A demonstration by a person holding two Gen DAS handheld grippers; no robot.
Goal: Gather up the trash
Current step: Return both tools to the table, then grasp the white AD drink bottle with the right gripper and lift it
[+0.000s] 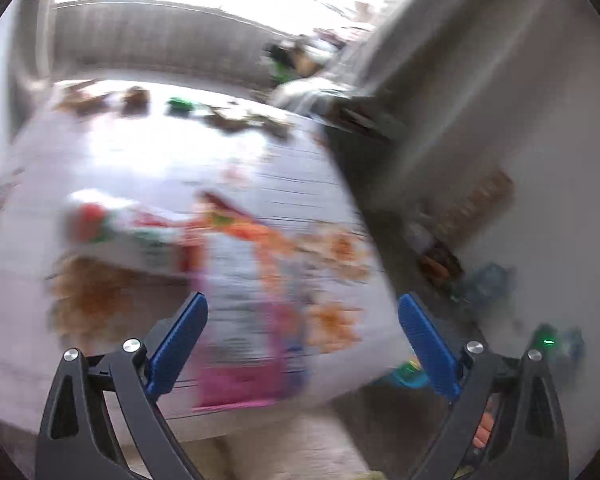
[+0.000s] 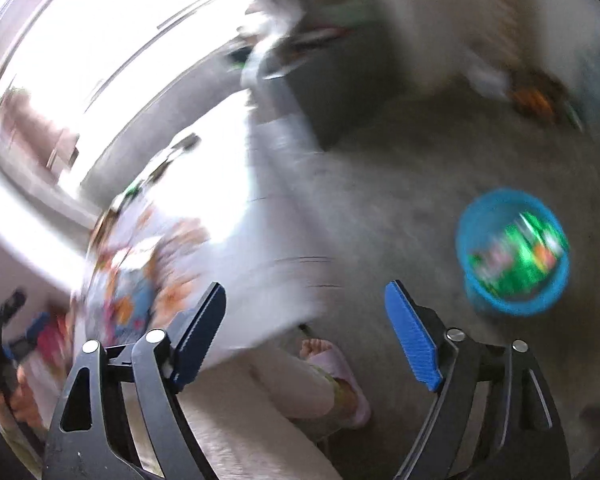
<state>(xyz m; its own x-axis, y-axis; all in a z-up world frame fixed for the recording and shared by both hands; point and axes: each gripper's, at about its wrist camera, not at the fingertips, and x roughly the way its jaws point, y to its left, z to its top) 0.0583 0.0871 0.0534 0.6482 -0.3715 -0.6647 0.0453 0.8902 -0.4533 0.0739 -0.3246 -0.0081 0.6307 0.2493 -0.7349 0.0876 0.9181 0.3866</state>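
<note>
Left claw: the left gripper [image 1: 302, 344], black with blue ribbed pads, stands wide apart with nothing between the pads; it tilts down over the table.
Right claw: the right gripper [image 2: 304, 332], same build, is also spread and empty, angled down past the table's edge toward the floor.
Trash on table: a smeared pink, orange and white wrapper or packet [image 1: 244, 312] lies straight ahead of the left claw on the white table with an orange flower print [image 1: 148, 168]. Its long axis seems to run away from the claw, though the blur leaves that unsure.
Further litter: a white packet with red and green print [image 1: 116, 232] sits beyond and to the left; brown scraps [image 1: 236, 120] lie at the far edge.
Bin: a round blue plastic tub holding green wrappers [image 2: 512, 252] stands on the grey floor, ahead and right of the right claw.
Nearer hand: I'd judge the left for the table litter, the right for the tub.
Person: a foot in a pale slipper [image 2: 340, 376] shows below.
</note>
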